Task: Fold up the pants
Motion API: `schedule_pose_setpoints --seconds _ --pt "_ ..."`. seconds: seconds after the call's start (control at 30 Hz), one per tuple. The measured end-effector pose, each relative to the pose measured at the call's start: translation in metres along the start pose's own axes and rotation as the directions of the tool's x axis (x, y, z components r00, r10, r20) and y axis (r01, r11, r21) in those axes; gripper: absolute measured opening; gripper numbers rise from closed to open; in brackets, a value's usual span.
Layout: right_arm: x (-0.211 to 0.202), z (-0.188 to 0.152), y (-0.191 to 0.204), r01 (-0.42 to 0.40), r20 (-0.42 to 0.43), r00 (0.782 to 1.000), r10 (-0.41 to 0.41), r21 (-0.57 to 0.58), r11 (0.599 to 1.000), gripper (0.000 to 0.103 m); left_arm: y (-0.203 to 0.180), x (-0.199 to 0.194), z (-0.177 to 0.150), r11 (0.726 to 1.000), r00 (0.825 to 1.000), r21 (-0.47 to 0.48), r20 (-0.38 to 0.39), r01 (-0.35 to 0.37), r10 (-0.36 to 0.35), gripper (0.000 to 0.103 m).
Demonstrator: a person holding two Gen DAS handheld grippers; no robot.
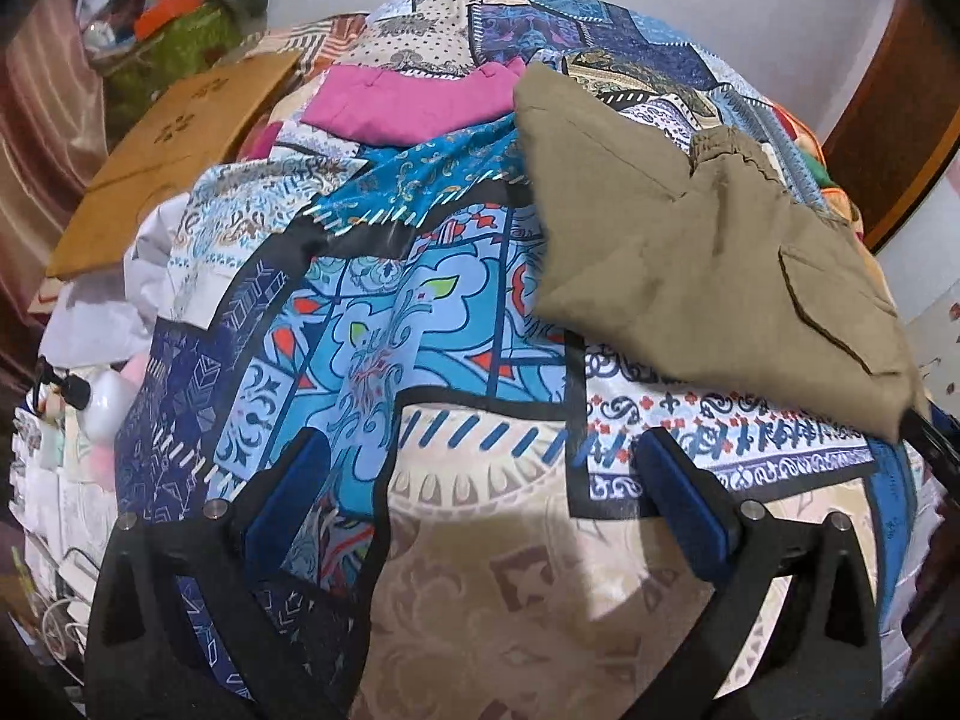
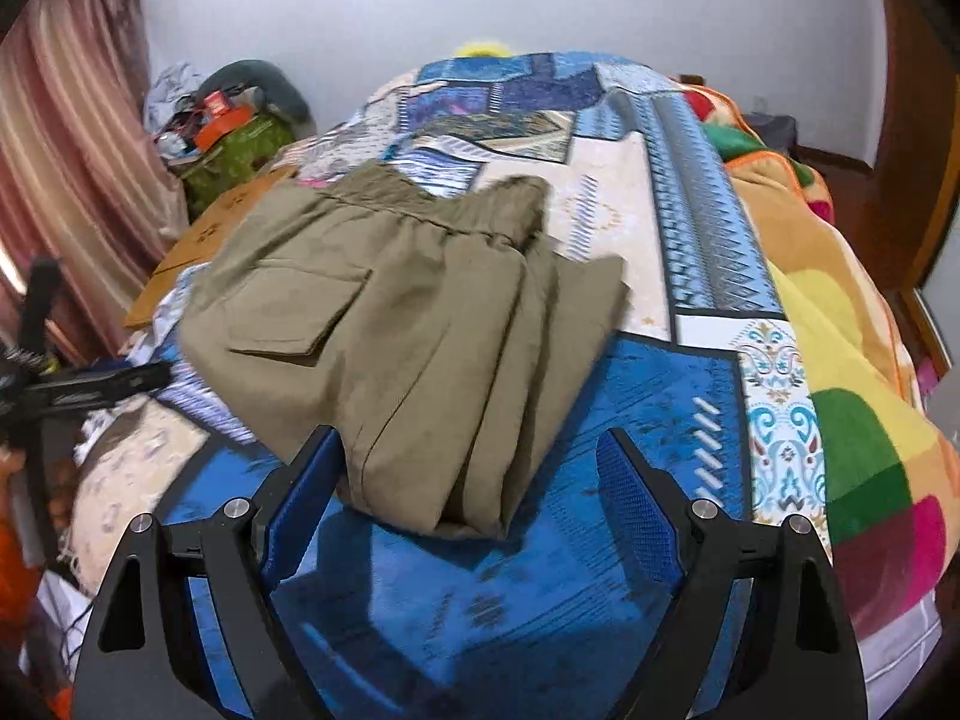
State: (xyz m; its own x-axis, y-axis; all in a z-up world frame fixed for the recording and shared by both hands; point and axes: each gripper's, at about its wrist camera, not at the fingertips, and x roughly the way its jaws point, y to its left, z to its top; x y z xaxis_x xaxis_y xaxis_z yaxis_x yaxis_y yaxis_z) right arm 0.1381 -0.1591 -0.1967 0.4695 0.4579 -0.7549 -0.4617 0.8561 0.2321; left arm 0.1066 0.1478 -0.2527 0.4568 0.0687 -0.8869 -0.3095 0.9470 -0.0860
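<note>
Khaki pants (image 2: 414, 324) lie folded in a compact stack on the patterned blue bedspread (image 2: 648, 420), waistband toward the far side, a flap pocket on top. In the left wrist view the pants (image 1: 708, 252) lie to the upper right. My right gripper (image 2: 474, 450) is open and empty, its fingers just in front of the near edge of the stack, the left fingertip (image 2: 318, 450) right at the cloth. My left gripper (image 1: 480, 450) is open and empty over bare bedspread (image 1: 384, 324), left of the pants. It also shows in the right wrist view (image 2: 108, 384), at the stack's left edge.
A magenta garment (image 1: 408, 102) lies beyond the pants. A cardboard sheet (image 1: 174, 150) and a green bag of clutter (image 1: 174, 48) sit at the bed's left. A bright multicoloured blanket (image 2: 852, 396) covers the bed's right side. Pink curtains (image 2: 66, 180) hang on the left.
</note>
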Motion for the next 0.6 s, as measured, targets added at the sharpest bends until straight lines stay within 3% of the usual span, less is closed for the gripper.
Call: schedule_pose_setpoints --seconds 0.17,0.33,0.47,0.6 --pt "0.005 0.01 -0.021 0.1 -0.042 0.994 -0.1 -0.002 0.995 0.079 -0.005 -0.018 0.009 0.999 0.999 0.034 0.047 0.015 -0.016 0.103" --pt "-0.01 0.019 -0.022 0.089 -0.022 0.996 -0.089 -0.005 0.996 0.079 -0.027 -0.029 0.034 0.993 0.992 0.108 0.112 0.046 -0.058 0.103" --pt "-0.017 0.033 -0.013 0.056 0.042 0.998 -0.056 -0.011 0.998 0.079 -0.042 -0.007 0.053 0.989 0.995 0.139 0.082 0.049 -0.061 0.103" --pt "0.003 0.046 -0.008 0.062 0.036 0.998 -0.061 -0.034 0.998 0.079 -0.045 0.032 0.054 0.985 0.999 0.169 0.024 -0.032 0.028 0.103"
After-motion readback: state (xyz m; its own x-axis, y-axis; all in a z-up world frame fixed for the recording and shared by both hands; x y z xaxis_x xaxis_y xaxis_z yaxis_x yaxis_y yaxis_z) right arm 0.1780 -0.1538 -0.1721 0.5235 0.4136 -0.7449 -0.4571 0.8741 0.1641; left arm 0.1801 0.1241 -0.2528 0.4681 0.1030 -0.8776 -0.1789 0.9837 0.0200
